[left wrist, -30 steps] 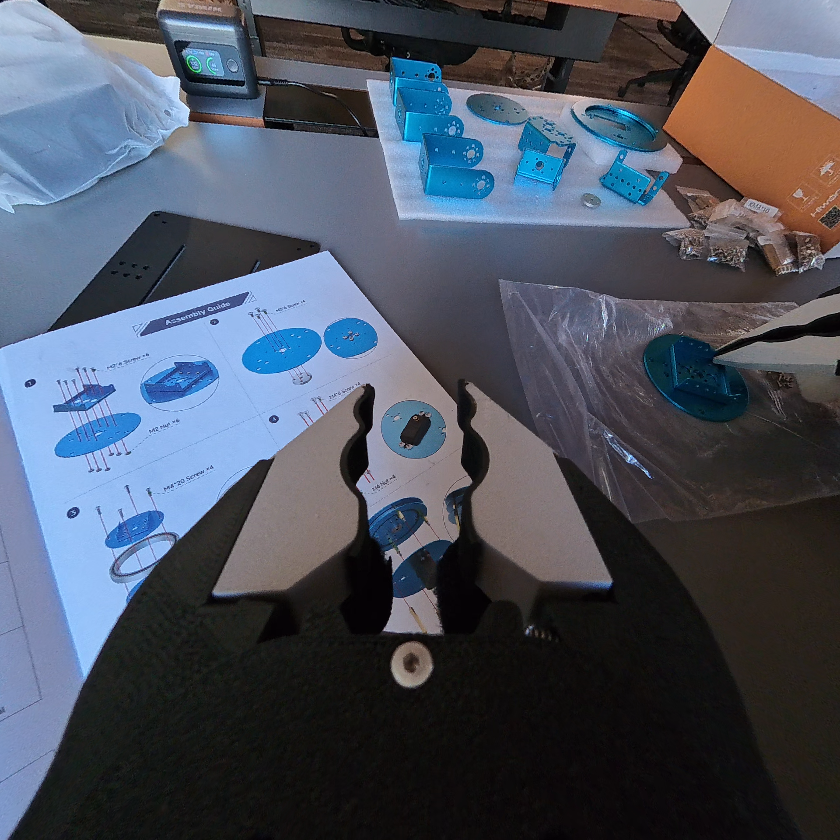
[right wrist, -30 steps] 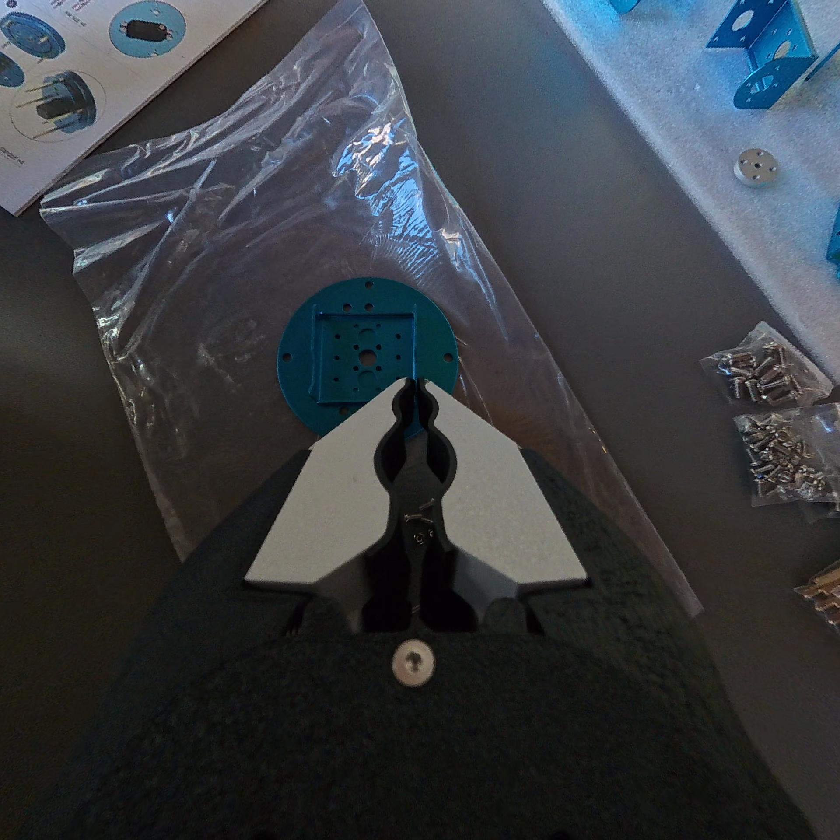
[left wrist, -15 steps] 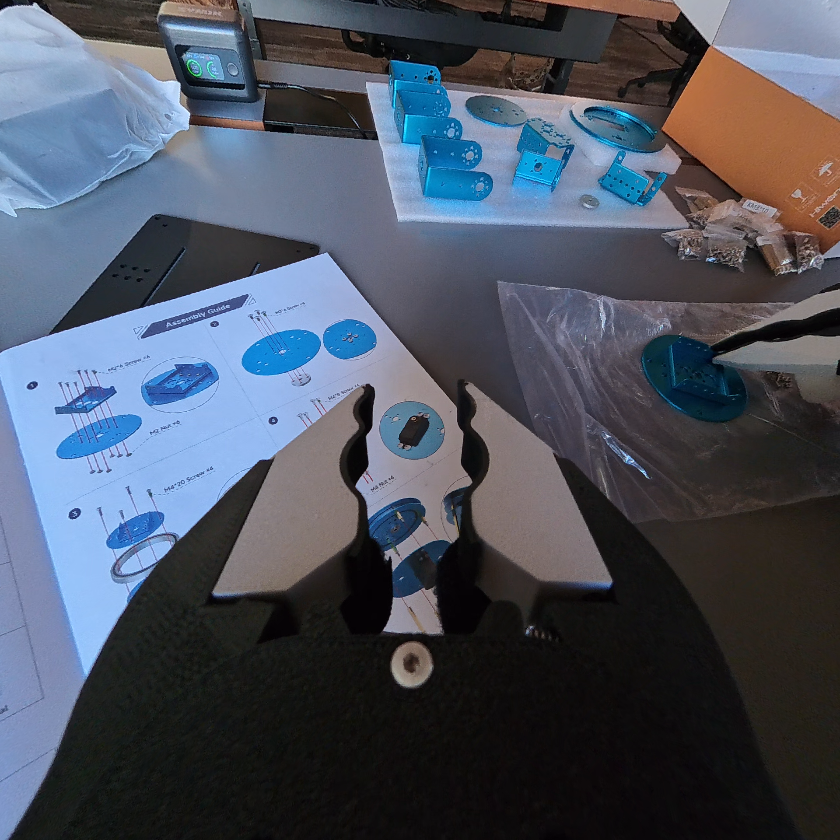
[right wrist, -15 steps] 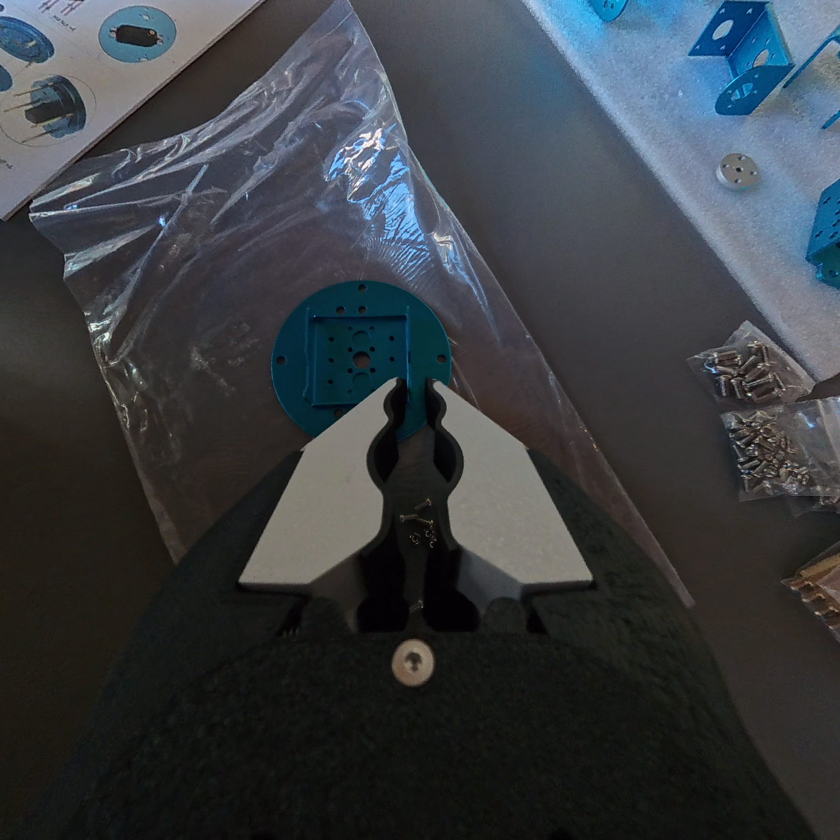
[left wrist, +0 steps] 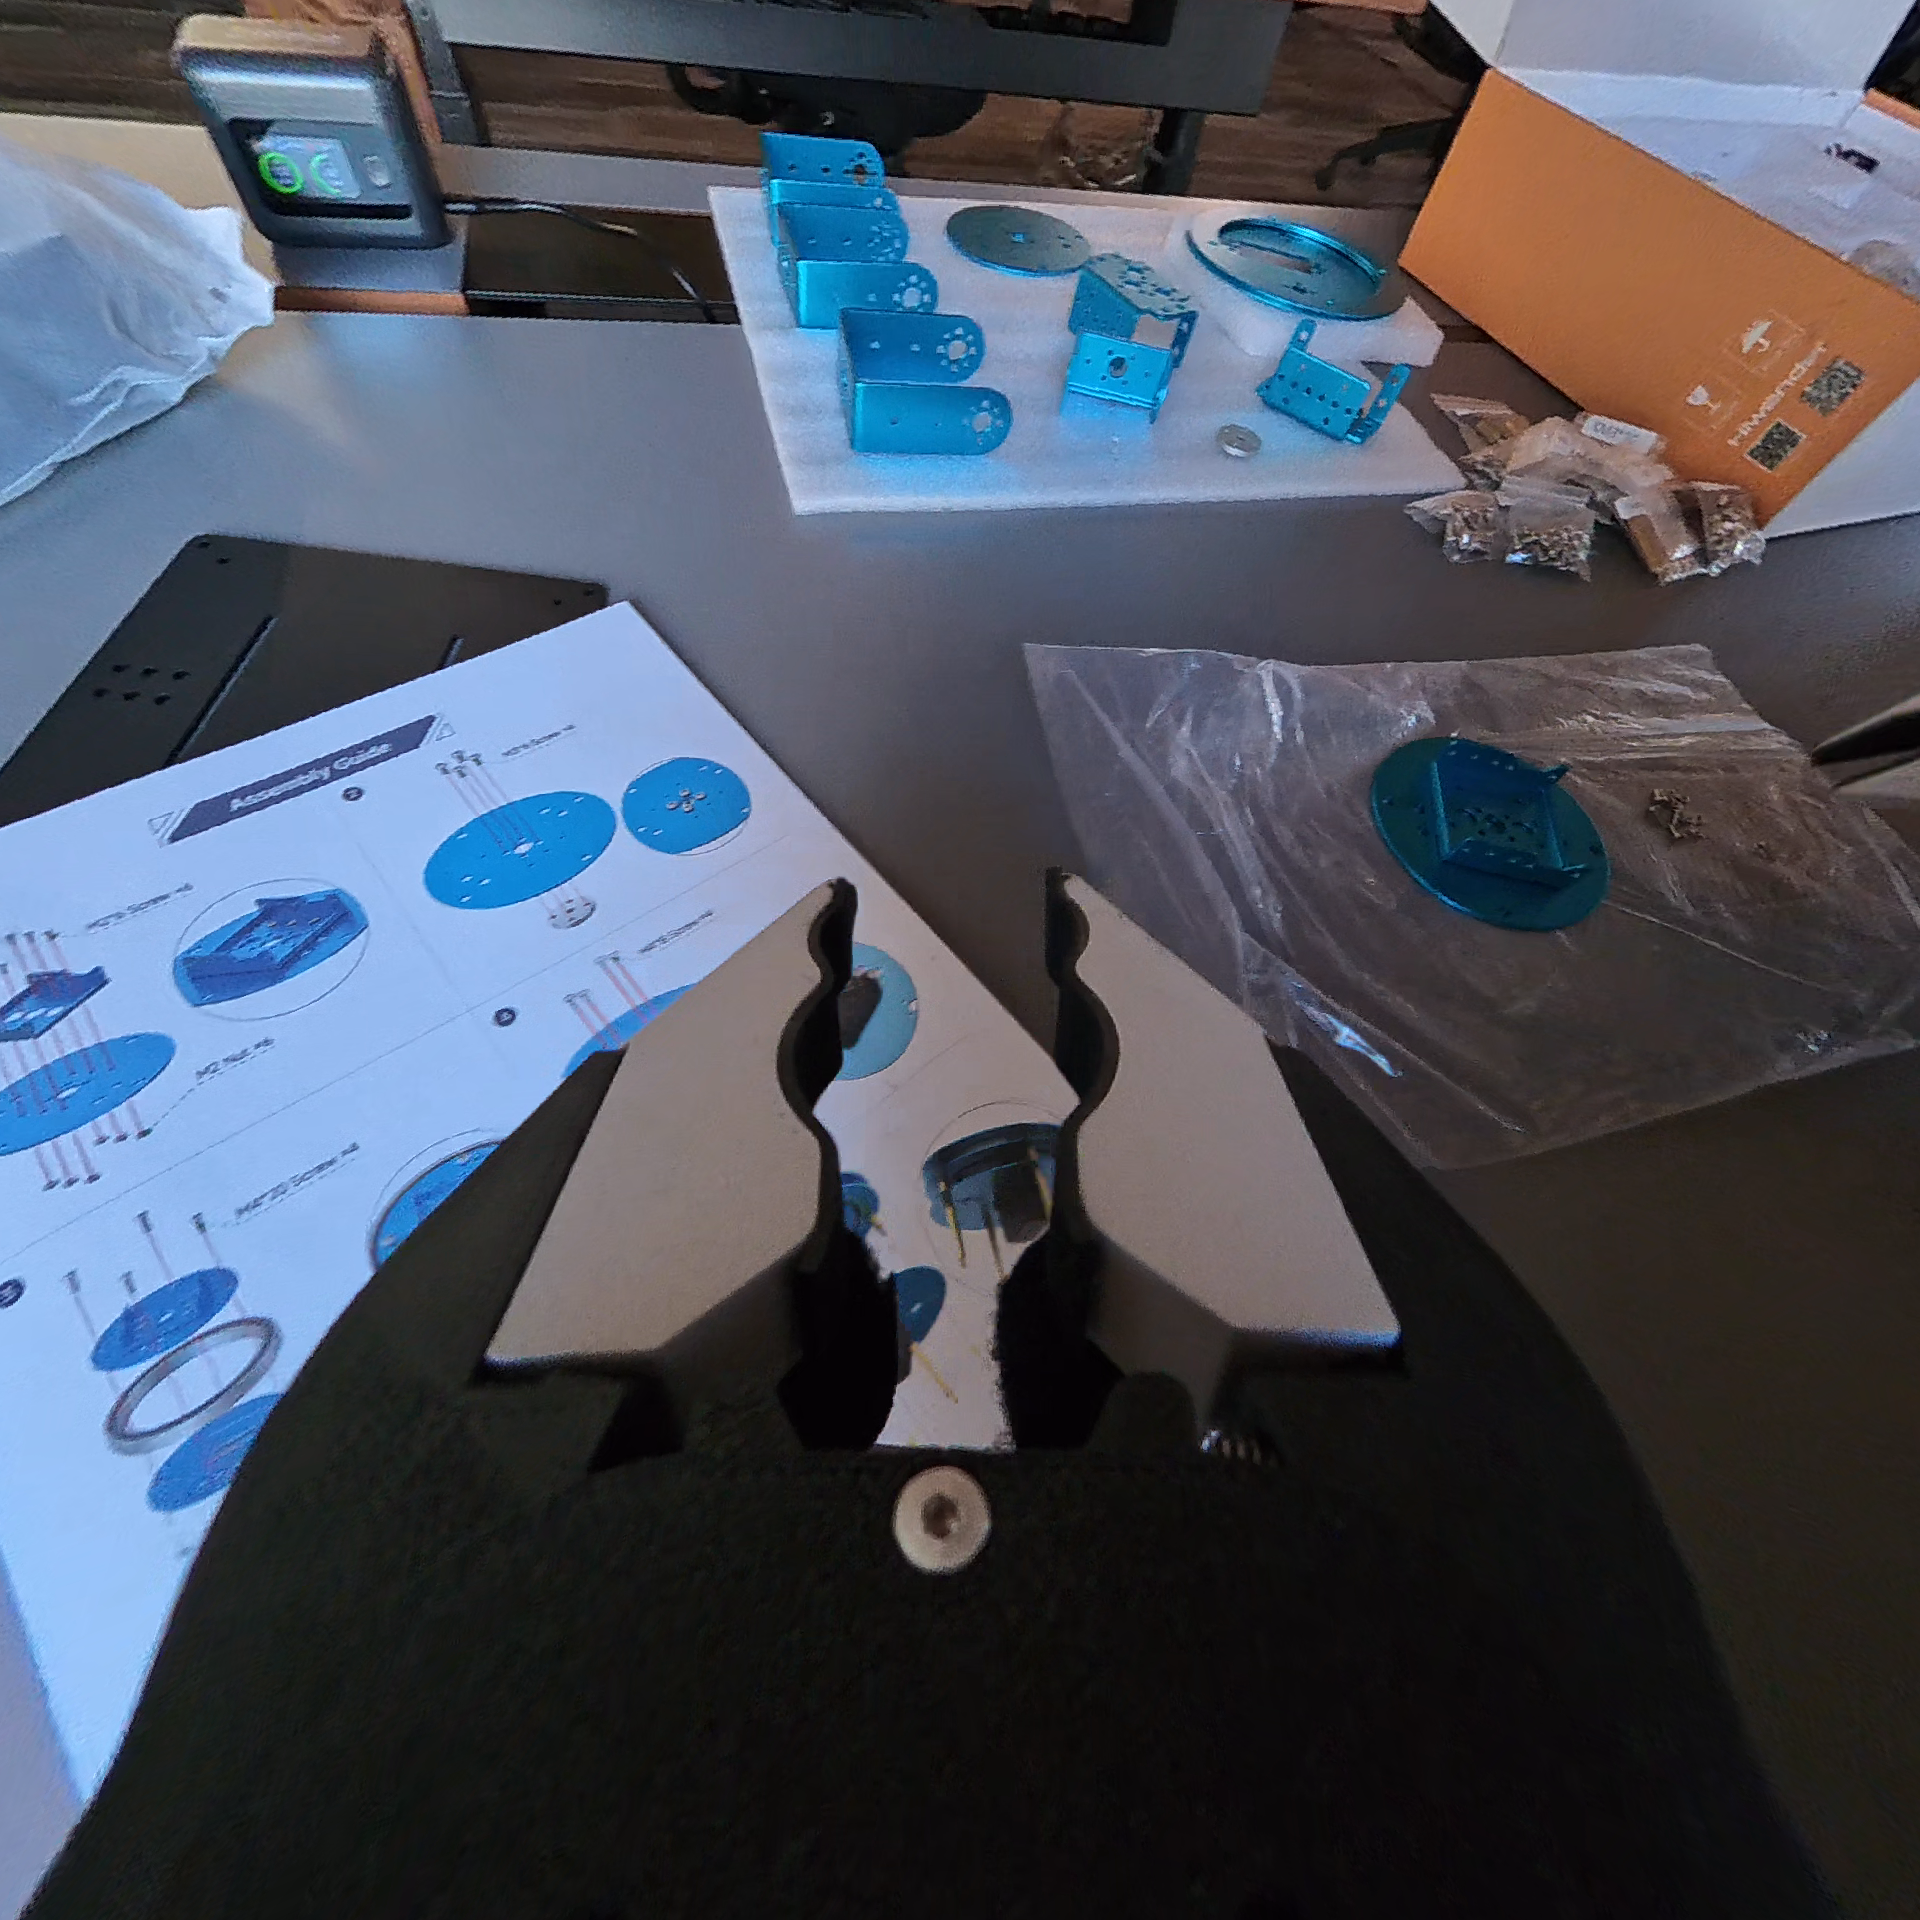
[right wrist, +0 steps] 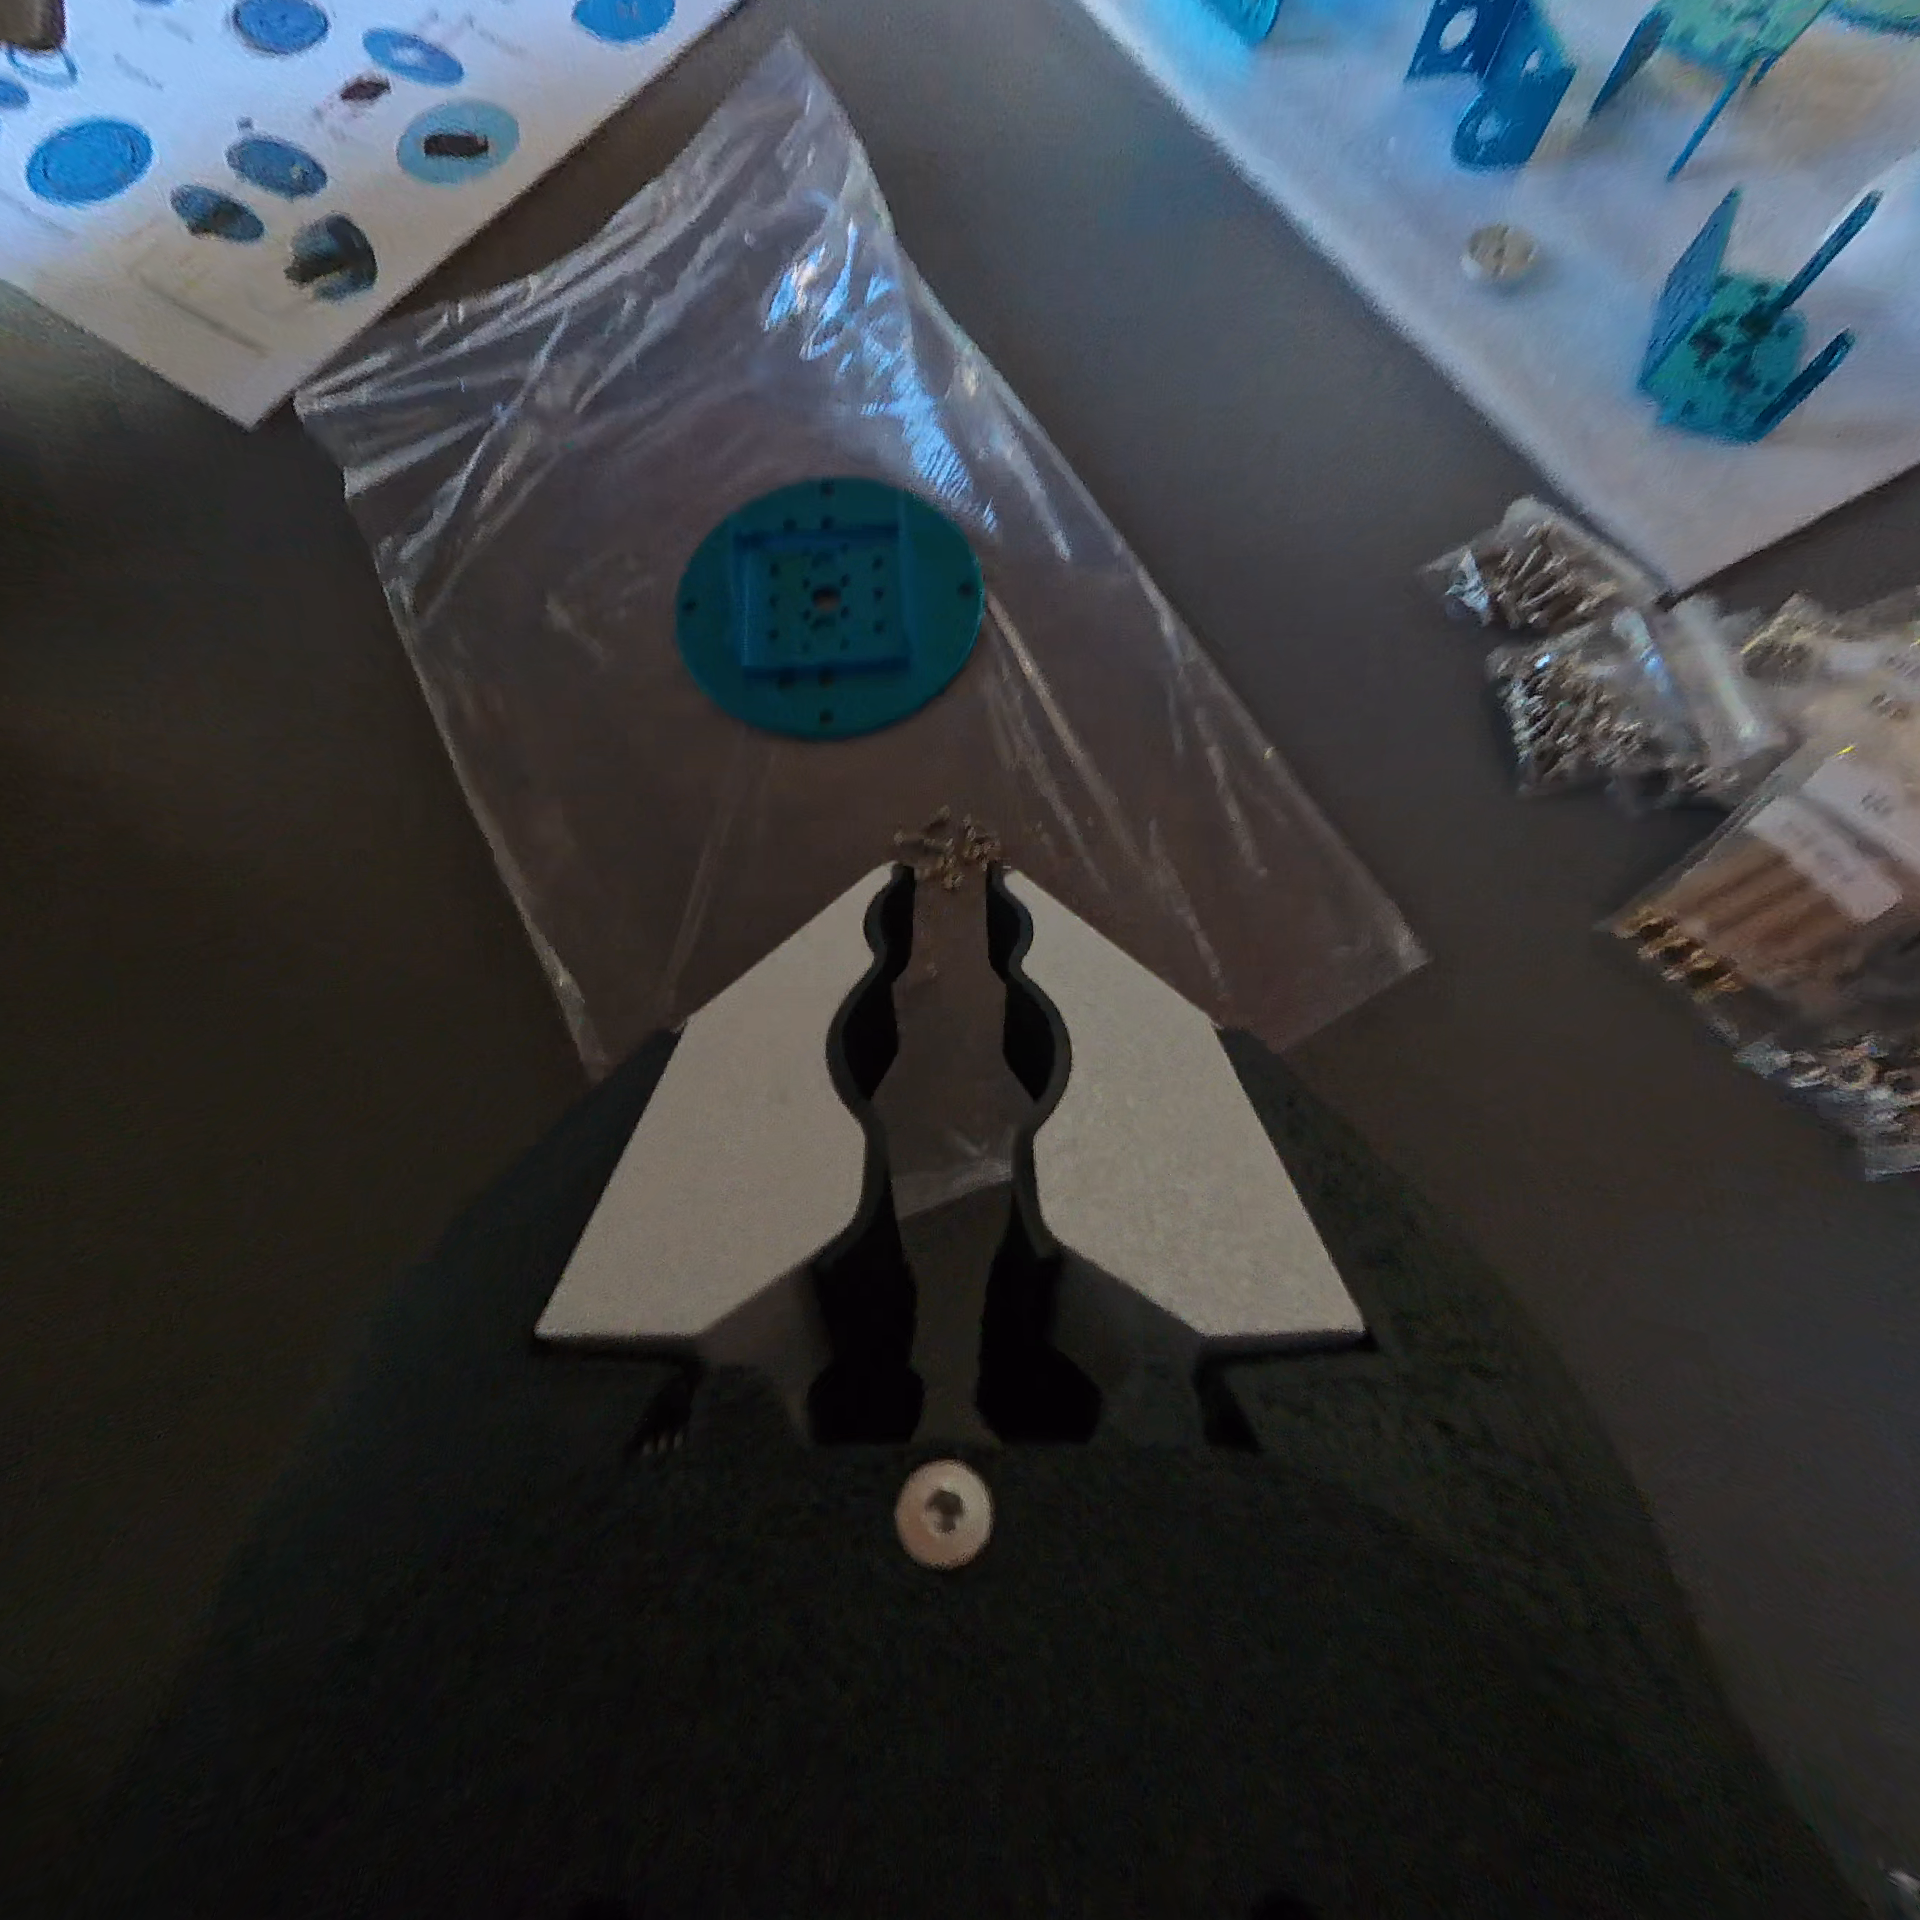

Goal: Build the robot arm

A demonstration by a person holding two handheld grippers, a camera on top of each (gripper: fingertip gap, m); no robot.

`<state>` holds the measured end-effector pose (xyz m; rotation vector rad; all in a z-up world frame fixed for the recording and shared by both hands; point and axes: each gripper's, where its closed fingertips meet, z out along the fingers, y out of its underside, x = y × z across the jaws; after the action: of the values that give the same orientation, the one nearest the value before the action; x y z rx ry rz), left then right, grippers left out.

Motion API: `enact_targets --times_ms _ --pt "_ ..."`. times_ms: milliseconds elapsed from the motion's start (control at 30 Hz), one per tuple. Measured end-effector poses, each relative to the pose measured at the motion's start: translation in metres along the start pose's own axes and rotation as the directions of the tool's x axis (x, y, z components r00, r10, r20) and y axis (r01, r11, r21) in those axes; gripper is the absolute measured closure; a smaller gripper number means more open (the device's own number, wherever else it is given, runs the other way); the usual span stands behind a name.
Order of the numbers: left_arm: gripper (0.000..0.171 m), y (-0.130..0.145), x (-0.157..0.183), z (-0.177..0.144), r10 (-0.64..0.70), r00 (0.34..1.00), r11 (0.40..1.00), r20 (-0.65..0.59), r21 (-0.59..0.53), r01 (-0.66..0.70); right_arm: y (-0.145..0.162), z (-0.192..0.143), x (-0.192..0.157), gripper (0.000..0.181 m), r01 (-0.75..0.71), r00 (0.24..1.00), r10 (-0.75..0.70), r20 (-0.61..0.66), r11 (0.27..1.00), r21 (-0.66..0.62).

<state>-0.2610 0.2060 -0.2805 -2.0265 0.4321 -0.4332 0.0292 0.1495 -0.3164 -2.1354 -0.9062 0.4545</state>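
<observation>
A blue round disc with a square blue bracket on it (right wrist: 828, 608) lies on a clear plastic bag (right wrist: 623, 416) on the grey table. A small heap of loose screws (right wrist: 945, 836) lies on the bag just past my right gripper (right wrist: 948, 873), which is slightly open, empty and well back from the disc. My left gripper (left wrist: 948, 883) is open and empty above a printed sheet of diagrams (left wrist: 312, 935). In the left wrist view the disc (left wrist: 1486, 842), the bag (left wrist: 1195, 779), the screws (left wrist: 1673, 810) and the right gripper's tip (left wrist: 1870, 753) show at the right.
A white foam sheet (left wrist: 1039, 478) with several blue brackets and discs lies at the back. Small bags of screws (left wrist: 1579, 499) lie next to an orange cardboard box (left wrist: 1662, 270). A black plate (left wrist: 260, 623) sits under the sheet. A white wrapped bundle (left wrist: 94, 312) and a device with a screen (left wrist: 312, 156) stand far left. Tip to tip, the grippers are about 30 centimeters apart. The black plate (left wrist: 260, 623) sits 25 centimeters or so from the ends of my left fingers.
My right gripper has pulled back from the blue disc and its jaws have parted a little. The loose screws now lie in front of its tips. My left gripper shifted slightly right.
</observation>
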Motion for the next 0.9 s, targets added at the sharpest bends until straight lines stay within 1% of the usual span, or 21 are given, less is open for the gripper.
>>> enact_targets --times_ms 100,133,200,300,400,567,667,800,900 --pt "0.136 -0.001 0.014 0.003 0.027 0.999 1.000 -0.032 -0.003 -0.027 0.017 0.006 -0.012 0.163 0.008 0.999 -0.006 0.038 0.998 -0.055" --pt "0.136 -0.002 0.019 0.004 0.035 0.999 0.999 -0.039 -0.003 -0.035 0.021 0.007 -0.011 0.161 0.014 1.000 -0.012 0.029 0.997 -0.074" --pt "0.136 -0.002 0.026 0.003 0.049 0.998 0.999 -0.048 -0.004 -0.049 0.023 0.007 -0.008 0.161 0.041 0.999 -0.041 -0.009 0.996 -0.076" --pt "0.136 -0.001 0.034 0.001 0.057 0.997 0.998 -0.053 -0.007 -0.057 0.025 0.007 -0.007 0.166 0.089 0.992 -0.095 -0.079 0.993 -0.077" --pt "0.136 0.001 0.043 0.001 0.044 0.996 0.999 -0.076 -0.013 -0.045 0.031 0.009 -0.005 0.166 0.122 0.984 -0.133 -0.116 0.988 -0.094" --pt "0.136 0.000 0.058 0.002 0.054 0.992 0.998 -0.112 -0.018 -0.057 0.030 0.011 -0.008 0.168 0.108 0.989 -0.115 -0.095 0.992 -0.072" --pt "0.136 0.002 0.072 0.002 0.047 0.984 0.998 -0.174 -0.025 -0.052 0.029 0.013 -0.008 0.176 0.088 0.991 -0.093 -0.091 0.994 -0.057" --pt "0.136 0.005 0.088 0.003 0.004 0.968 0.999 -0.252 -0.041 -0.015 0.029 0.012 -0.007 0.178 0.057 0.996 -0.060 -0.067 0.997 -0.042" --pt "0.136 0.007 0.096 0.004 -0.011 0.959 0.999 -0.282 -0.052 -0.004 0.029 0.012 -0.008 0.179 0.051 0.997 -0.053 -0.058 0.998 -0.038"
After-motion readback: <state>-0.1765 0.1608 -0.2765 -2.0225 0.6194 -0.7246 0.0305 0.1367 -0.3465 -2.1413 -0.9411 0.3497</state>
